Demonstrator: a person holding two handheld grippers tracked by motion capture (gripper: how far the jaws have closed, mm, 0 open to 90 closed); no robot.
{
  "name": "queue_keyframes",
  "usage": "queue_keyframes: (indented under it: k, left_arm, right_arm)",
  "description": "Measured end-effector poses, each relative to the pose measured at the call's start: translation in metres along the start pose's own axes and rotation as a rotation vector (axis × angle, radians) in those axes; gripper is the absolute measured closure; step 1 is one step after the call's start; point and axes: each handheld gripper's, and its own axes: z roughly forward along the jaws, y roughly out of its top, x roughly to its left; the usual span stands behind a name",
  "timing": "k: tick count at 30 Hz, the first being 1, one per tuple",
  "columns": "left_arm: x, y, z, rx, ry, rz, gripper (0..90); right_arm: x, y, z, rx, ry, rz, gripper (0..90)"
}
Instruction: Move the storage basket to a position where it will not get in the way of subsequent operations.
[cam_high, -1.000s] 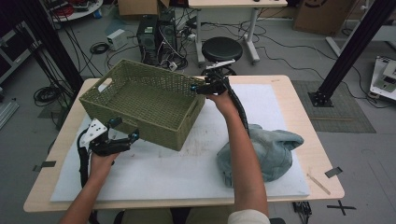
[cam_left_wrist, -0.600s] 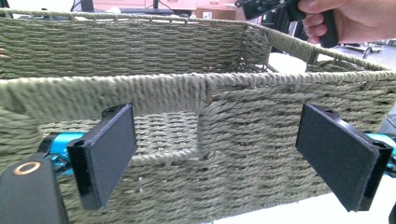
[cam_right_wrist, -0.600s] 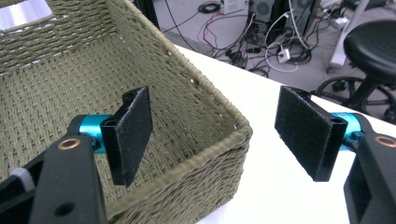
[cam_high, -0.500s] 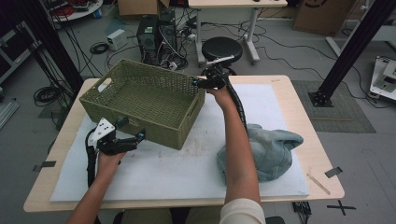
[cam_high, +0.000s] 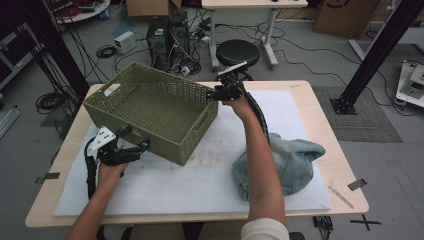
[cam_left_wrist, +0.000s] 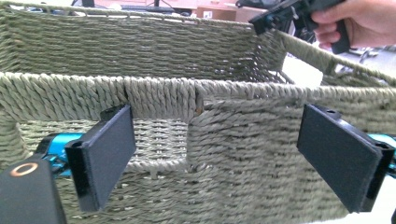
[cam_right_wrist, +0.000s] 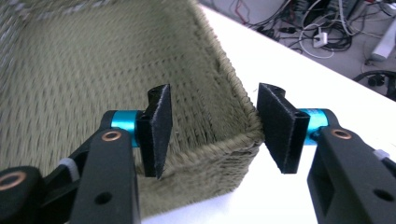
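Two grippers at opposite corners of a green woven basket (cam_high: 150, 107) on the white mat (cam_high: 165, 185).

The basket sits toward the table's (cam_high: 320, 100) left half and looks tilted; what can be seen of its inside is bare weave. The left gripper (cam_high: 134, 150) has its jaws spread wide before the near wall, just below the rim by the handle cut-out, not touching. The right gripper (cam_high: 212, 95) straddles the far right corner; its jaws have just been closing and stand half shut, one inside the wall, one outside, pads not yet pressing. A crumpled grey-blue cloth (cam_high: 292, 165) lies well apart on the right, partly hidden behind the right forearm.
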Motion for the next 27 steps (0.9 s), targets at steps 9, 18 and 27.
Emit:
queue_keyframes:
  k: [9, 18, 27]
  left_arm:
    - [0.014, 0.005, -0.003, 0.021, -0.087, -0.033, 8.6]
    - [0.028, 0.007, -0.002, 0.008, -0.171, -0.087, 8.6]
    - [0.033, 0.011, -0.012, -0.004, -0.182, -0.088, 9.8]
  right_arm:
    - [0.011, -0.022, -0.027, 0.008, 0.067, -0.001, 49.8]
    - [0.026, -0.049, -0.057, -0.017, 0.109, 0.03, 49.1]
    - [0.036, -0.065, -0.073, -0.03, 0.175, 0.039, 48.5]
